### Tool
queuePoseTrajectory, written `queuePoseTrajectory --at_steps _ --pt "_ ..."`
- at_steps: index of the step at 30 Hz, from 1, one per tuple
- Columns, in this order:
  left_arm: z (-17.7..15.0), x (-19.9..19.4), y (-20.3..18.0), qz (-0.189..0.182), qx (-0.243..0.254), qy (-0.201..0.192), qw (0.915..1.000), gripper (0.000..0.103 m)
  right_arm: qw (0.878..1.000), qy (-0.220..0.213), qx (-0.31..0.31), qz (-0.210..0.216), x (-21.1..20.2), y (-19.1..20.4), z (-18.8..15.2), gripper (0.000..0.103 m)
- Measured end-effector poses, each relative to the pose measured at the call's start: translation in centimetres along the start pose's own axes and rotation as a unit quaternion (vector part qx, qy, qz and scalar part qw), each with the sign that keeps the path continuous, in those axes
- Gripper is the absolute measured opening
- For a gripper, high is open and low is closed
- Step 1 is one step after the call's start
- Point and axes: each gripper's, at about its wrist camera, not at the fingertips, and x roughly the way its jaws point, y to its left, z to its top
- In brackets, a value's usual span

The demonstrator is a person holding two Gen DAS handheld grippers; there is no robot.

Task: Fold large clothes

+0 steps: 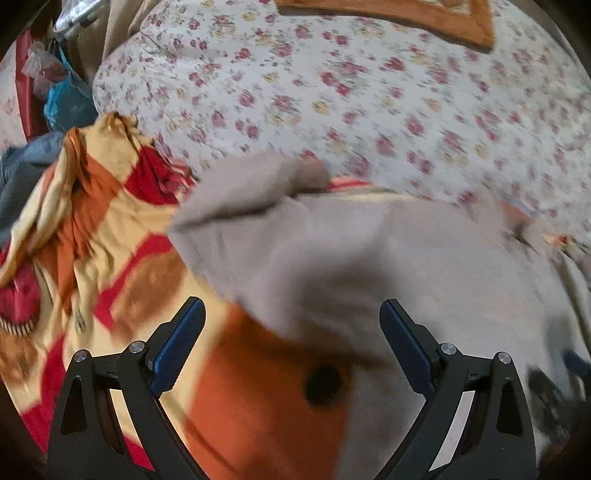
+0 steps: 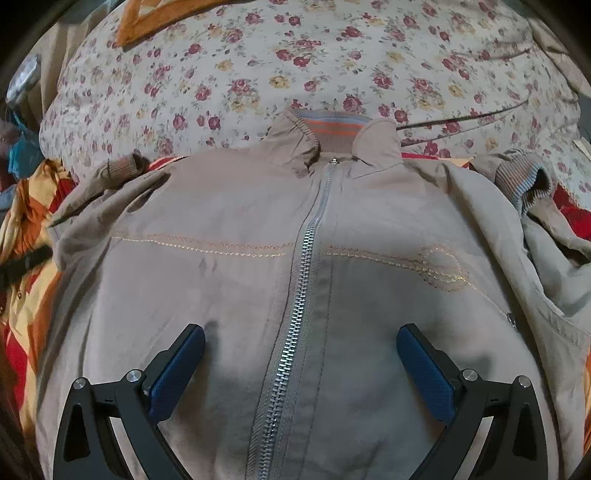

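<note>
Jacket [image 2: 229, 295] flat between spread right tongs [image 2: 301, 343]

A floral quilt [image 2: 295, 66] with red and yellow roses covers the far side of the bed. An orange-bordered mat [image 1: 424, 18] lies on it at the back. Nearer, a rumpled red, orange and yellow blanket [image 1: 96, 229] spreads out. Past the bed's left edge hang a blue bag [image 1: 66, 99] and a crumpled clear bag [image 1: 40, 62].
</note>
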Motion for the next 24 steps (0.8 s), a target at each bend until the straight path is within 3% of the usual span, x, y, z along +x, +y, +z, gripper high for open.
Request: queuePoseTrajectory --at_steps 7,12,13,15,17,20,24 --pt "5.5 6.5 2.5 0.063 0.007 0.014 0.9979 0.095 1.0 -0.014 0.005 0.013 0.3 -0.5 -0.2 0.103" --pt "7.5 11.1 3.6 0.106 0.007 0.034 0.9938 0.095 1.0 -0.018 0.006 0.016 0.4 -0.6 -0.2 0.103" --pt "7.6 12.1 3.7 0.114 0.011 0.039 0.9927 0.09 1.0 -0.018 0.008 0.018 0.4 -0.7 -0.2 0.103" --pt "7.9 13.8 4.1 0.116 0.009 0.051 0.9918 0.062 0.999 -0.02 0.01 0.023 0.5 -0.9 -0.2 0.103" --pt "8.1 14.5 4.9 0.107 -0.013 0.066 0.9919 0.024 0.999 -0.022 0.012 0.026 0.5 -0.9 -0.2 0.103" --pt "8.4 14.1 7.1 0.057 -0.084 0.069 0.9925 0.011 0.999 -0.024 0.012 0.026 0.5 -0.8 -0.2 0.103" --pt "9.0 10.8 7.4 -0.007 -0.109 0.051 0.9928 0.007 0.999 -0.026 0.014 0.029 0.5 -0.9 -0.2 0.103"
